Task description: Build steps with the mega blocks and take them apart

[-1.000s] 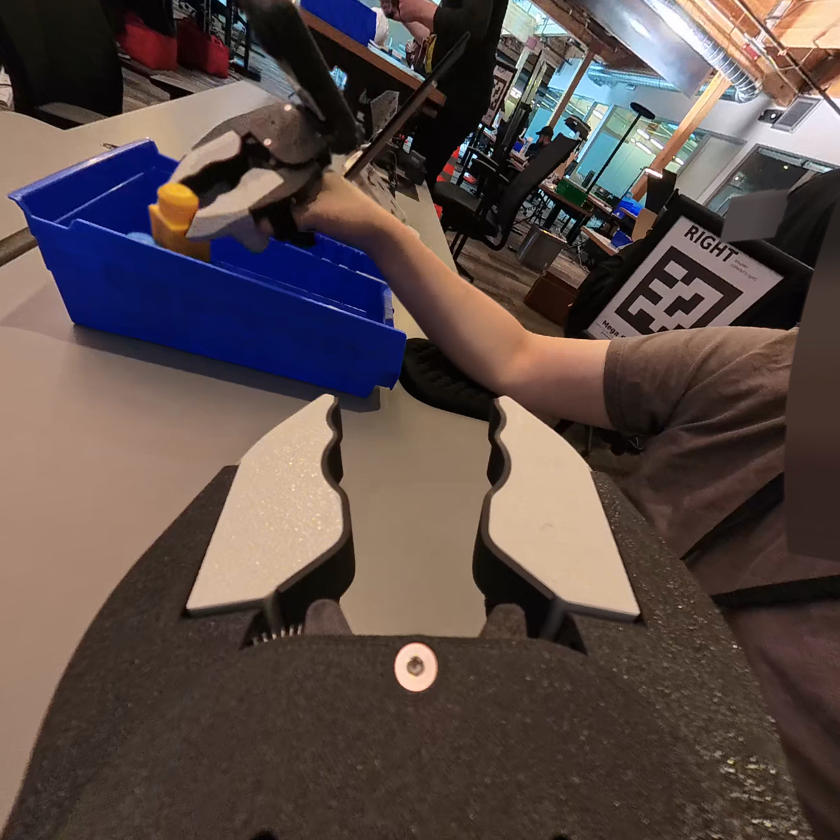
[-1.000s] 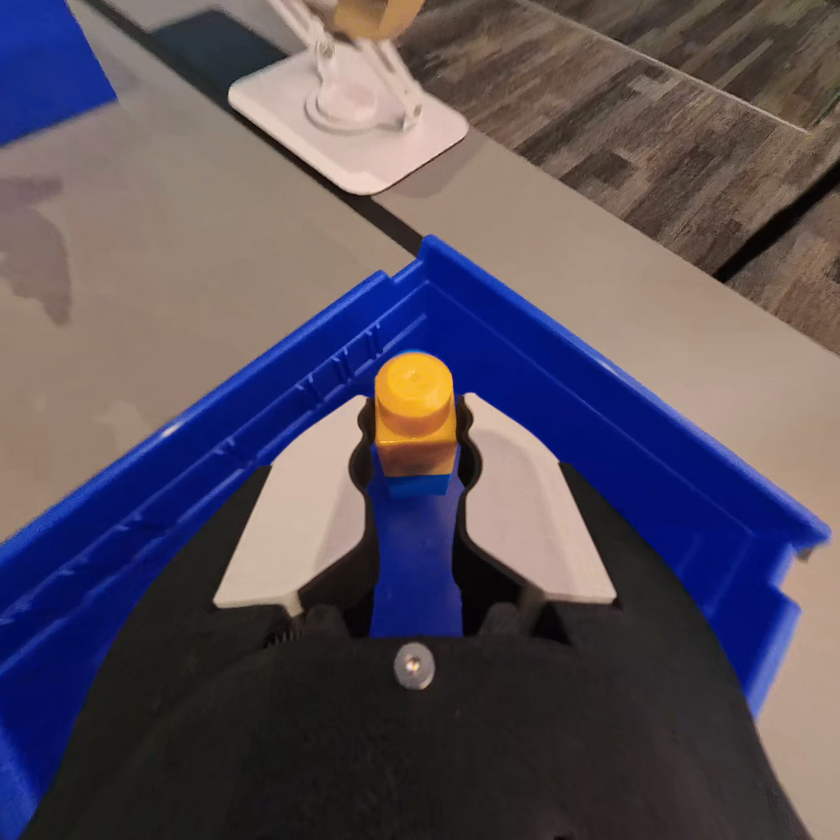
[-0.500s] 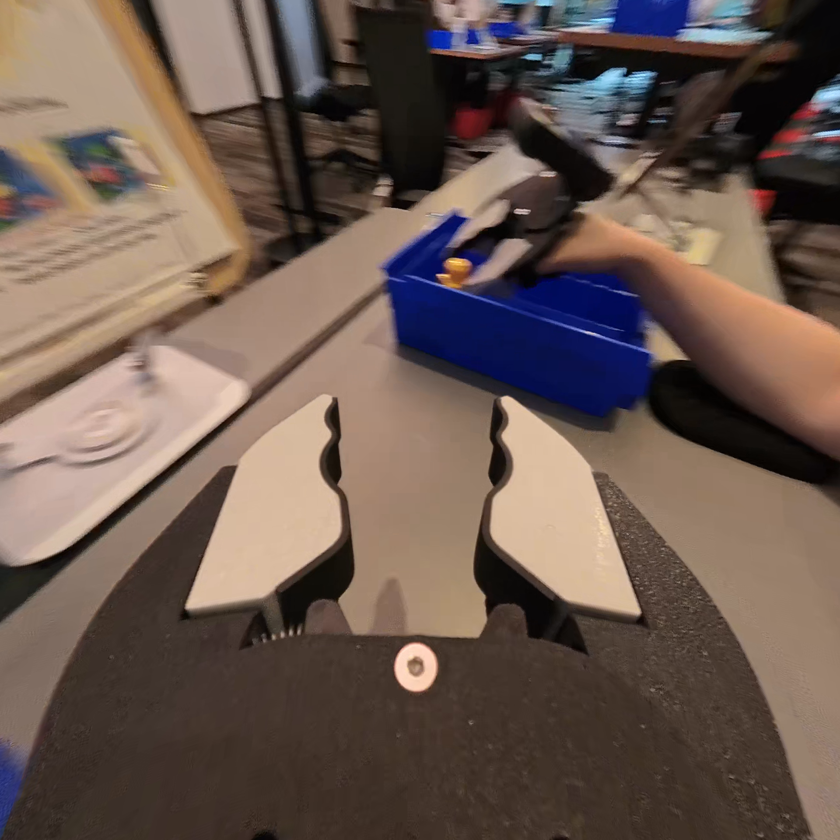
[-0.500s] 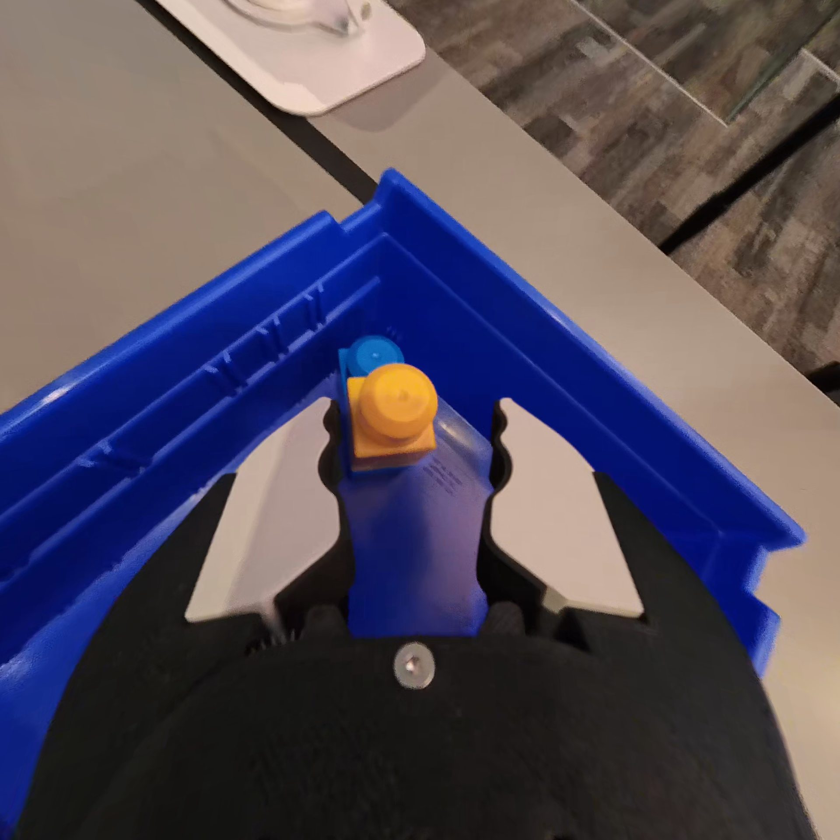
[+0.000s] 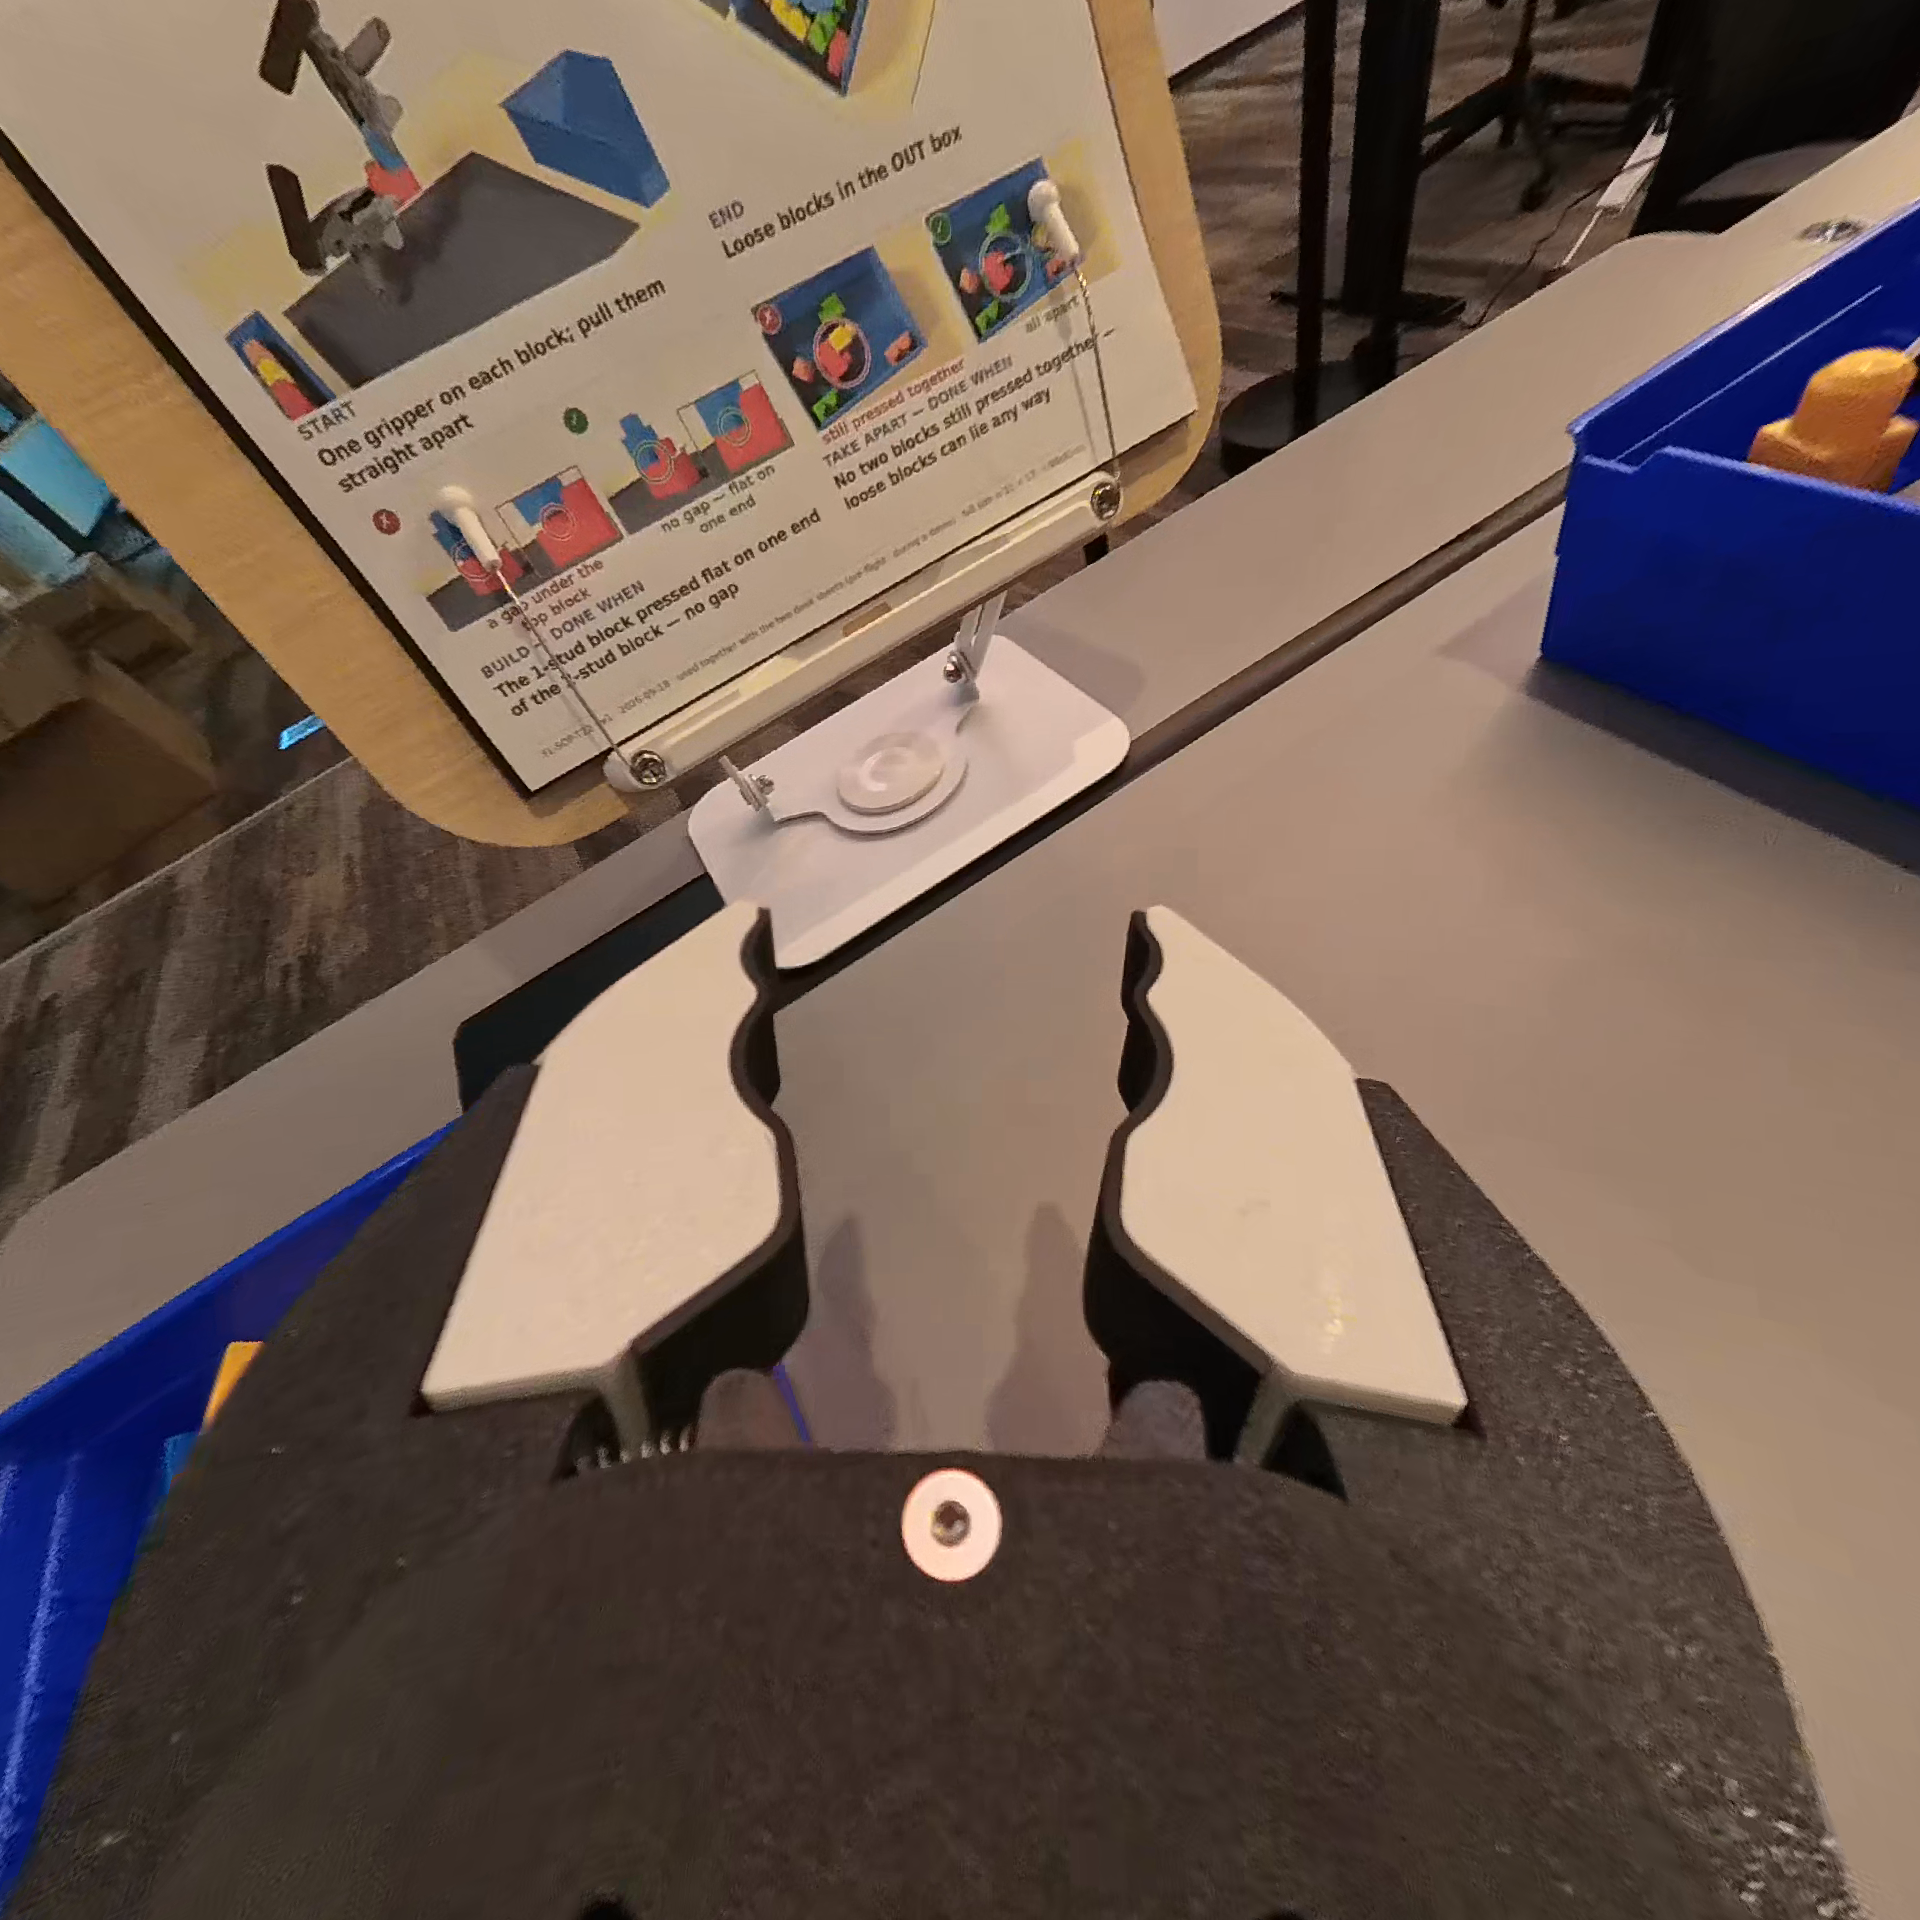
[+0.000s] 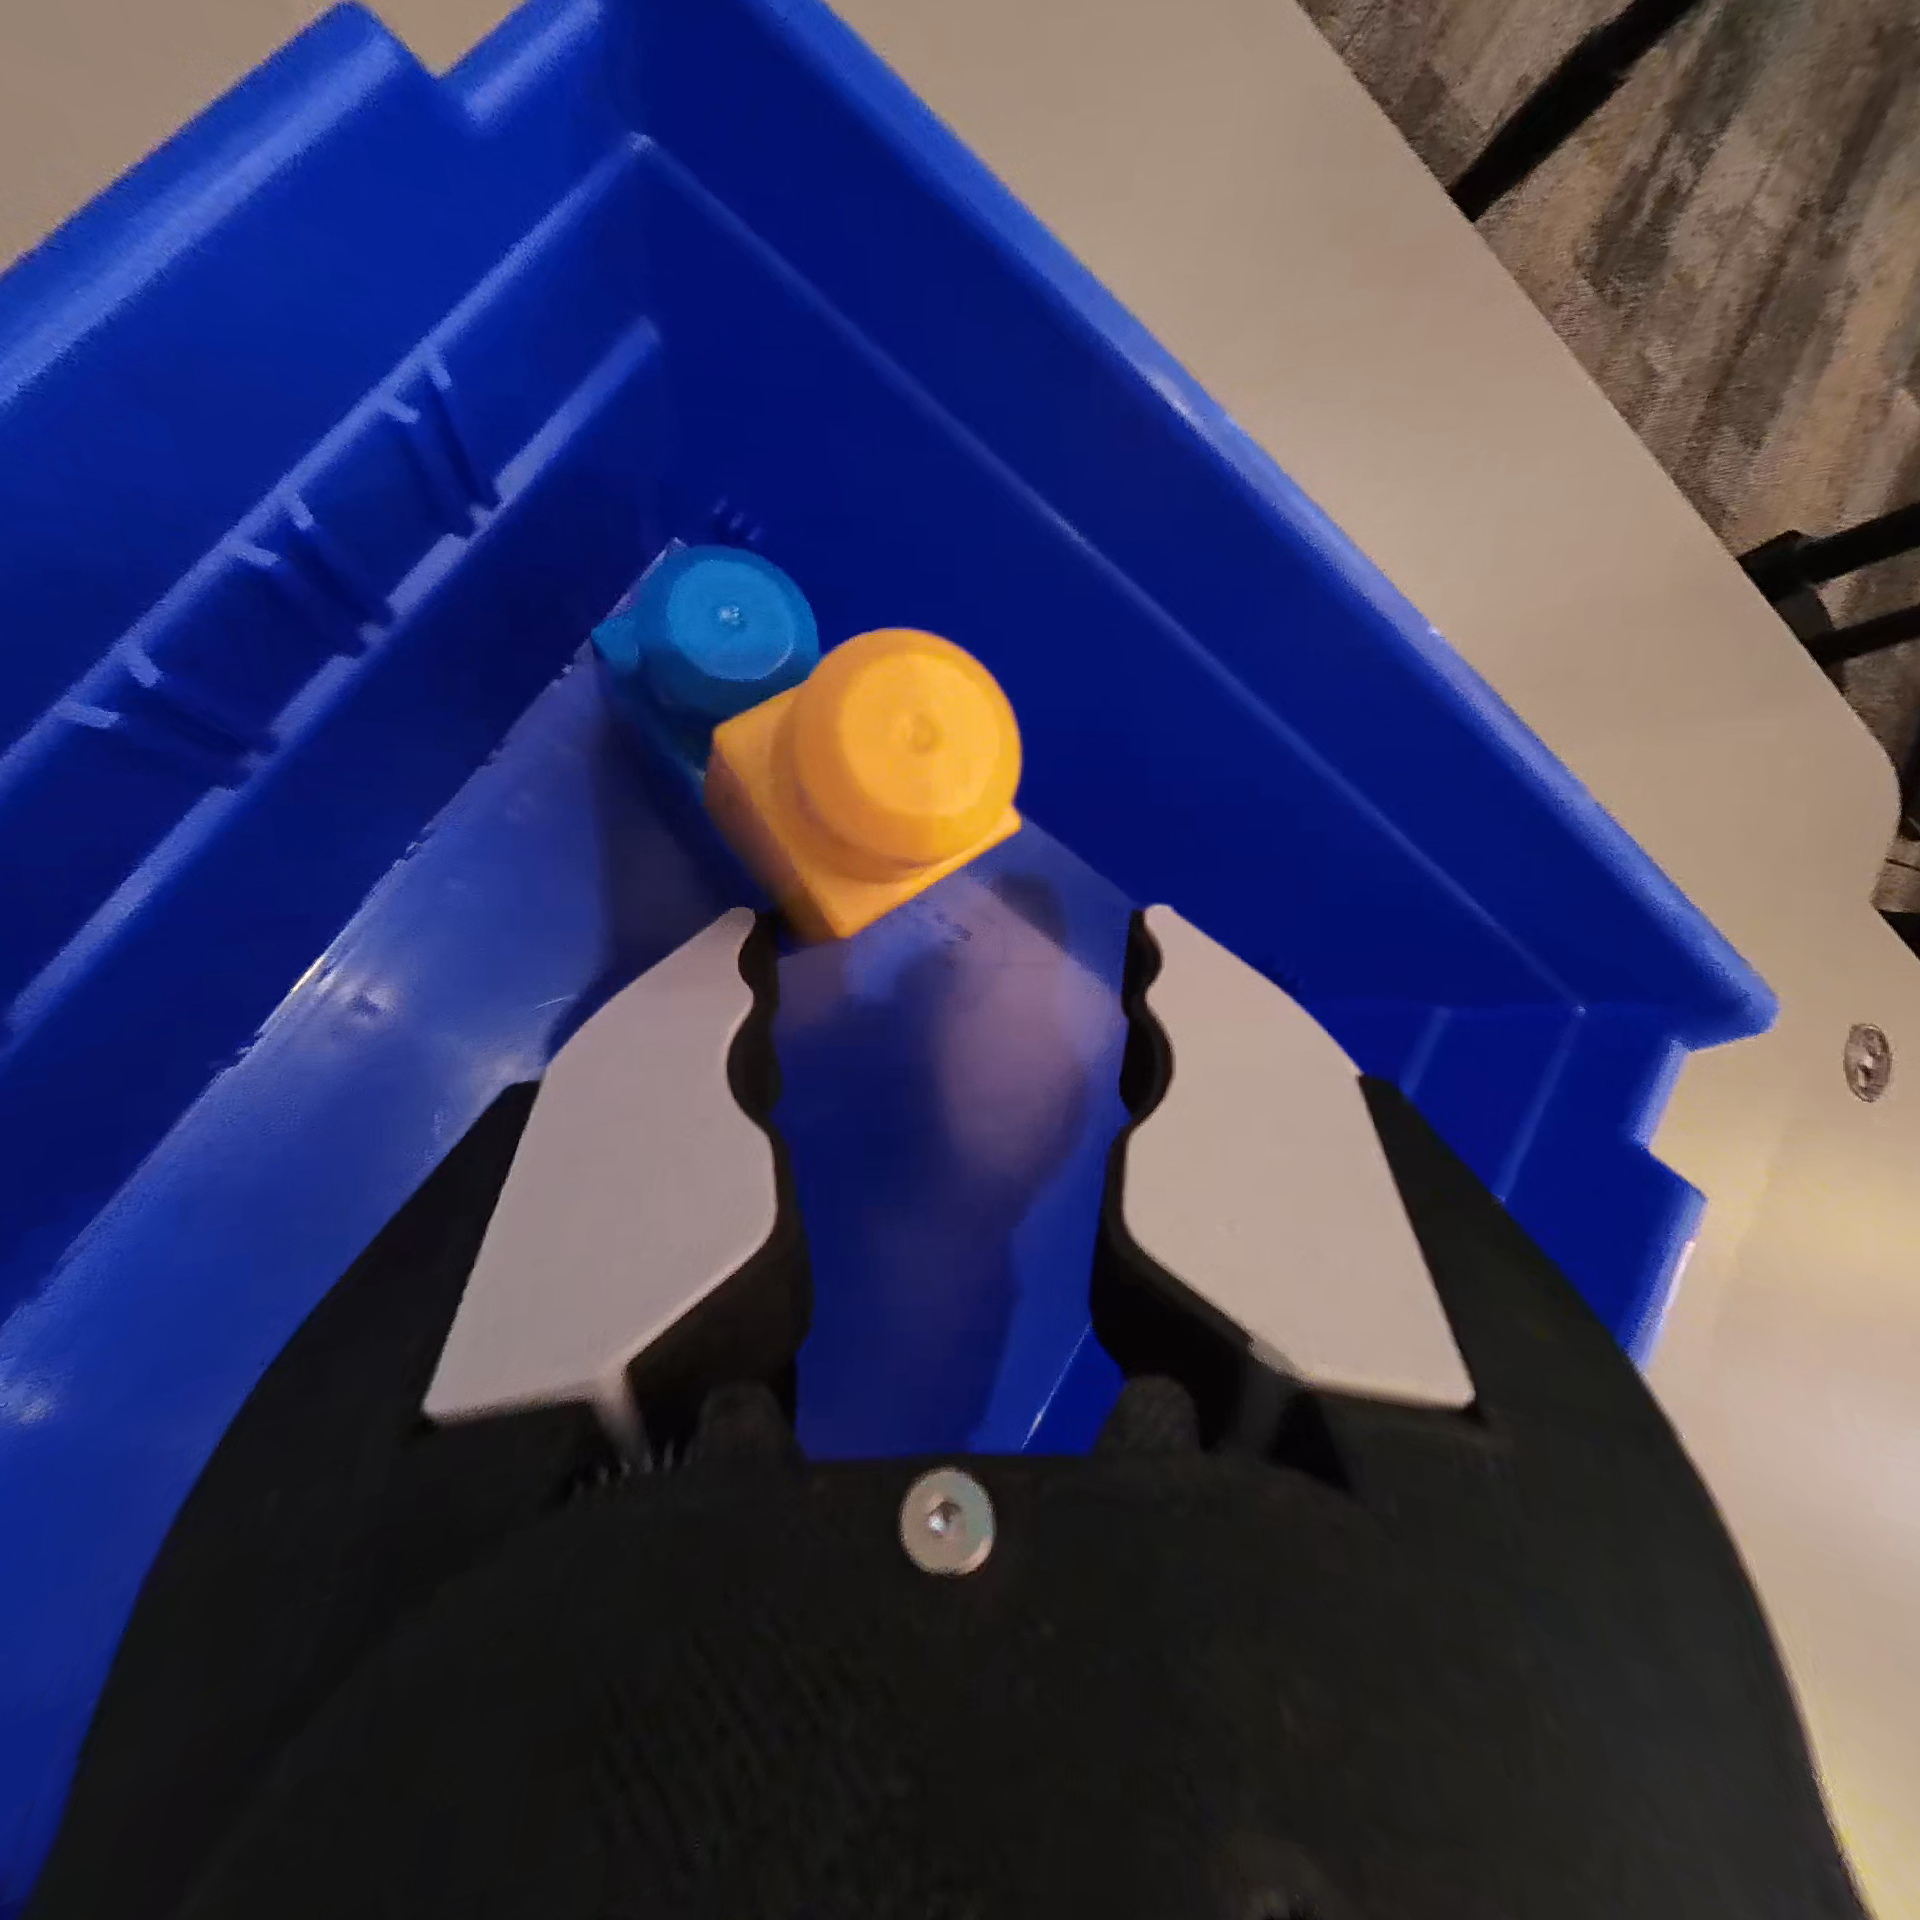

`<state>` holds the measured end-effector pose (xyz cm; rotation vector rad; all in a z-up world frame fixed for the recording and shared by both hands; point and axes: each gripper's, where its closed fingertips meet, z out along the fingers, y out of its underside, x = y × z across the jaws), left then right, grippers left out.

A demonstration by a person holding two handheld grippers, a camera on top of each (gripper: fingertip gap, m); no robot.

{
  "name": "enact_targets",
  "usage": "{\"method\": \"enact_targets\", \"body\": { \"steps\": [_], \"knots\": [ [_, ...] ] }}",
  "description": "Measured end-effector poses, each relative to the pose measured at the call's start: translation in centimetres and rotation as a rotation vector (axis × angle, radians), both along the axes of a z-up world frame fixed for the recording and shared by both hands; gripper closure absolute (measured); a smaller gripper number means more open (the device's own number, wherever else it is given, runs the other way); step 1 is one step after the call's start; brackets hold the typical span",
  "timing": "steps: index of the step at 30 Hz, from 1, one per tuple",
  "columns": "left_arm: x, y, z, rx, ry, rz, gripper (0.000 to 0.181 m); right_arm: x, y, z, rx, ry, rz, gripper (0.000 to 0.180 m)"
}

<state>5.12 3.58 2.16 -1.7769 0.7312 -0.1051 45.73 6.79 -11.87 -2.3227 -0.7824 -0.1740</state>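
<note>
Orange block sits pressed onto one end of the blue block, studs facing the right camera, in a corner of the blue bin. Blue block's long axis is largely hidden. Right gripper spread wide, empty, just short of the blocks. Left gripper equally wide, empty, over the smooth grey table. Second bin cut off by the frame edge.

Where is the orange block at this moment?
In the right wrist view the orange block sits in a corner of the blue bin, on top of a blue block, just beyond the open right claw.
</note>
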Motion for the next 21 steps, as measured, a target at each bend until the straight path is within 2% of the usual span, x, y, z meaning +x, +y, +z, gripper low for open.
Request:
{"method": "enact_targets", "body": {
  "steps": [6,13,16,18,21],
  "knots": [
    [-0.1,0.1,-0.2,-0.001,0.014,0.021,0.116,-0.4,-0.1,0.4,0.017,-0.011,0.027,0.114],
    [-0.9,0.0,-0.1,-0.036,0.012,0.028,0.115,-0.7,-1.5,2.6,0.003,0.004,0.061,0.114],
    [-4.4,-0.5,2.3,-0.051,-0.016,0.06,0.124,-0.1,-2.4,4.3,0.005,0.026,0.027,0.113],
    [-7.0,-1.7,4.5,-0.052,-0.091,0.011,0.129,0.2,-2.8,6.3,0.048,0.059,0.005,0.113],
    [-12.2,-3.3,4.8,-0.137,-0.103,0.022,0.126,0.0,-3.4,9.2,0.124,0.111,-0.009,0.114]
  ]
}}
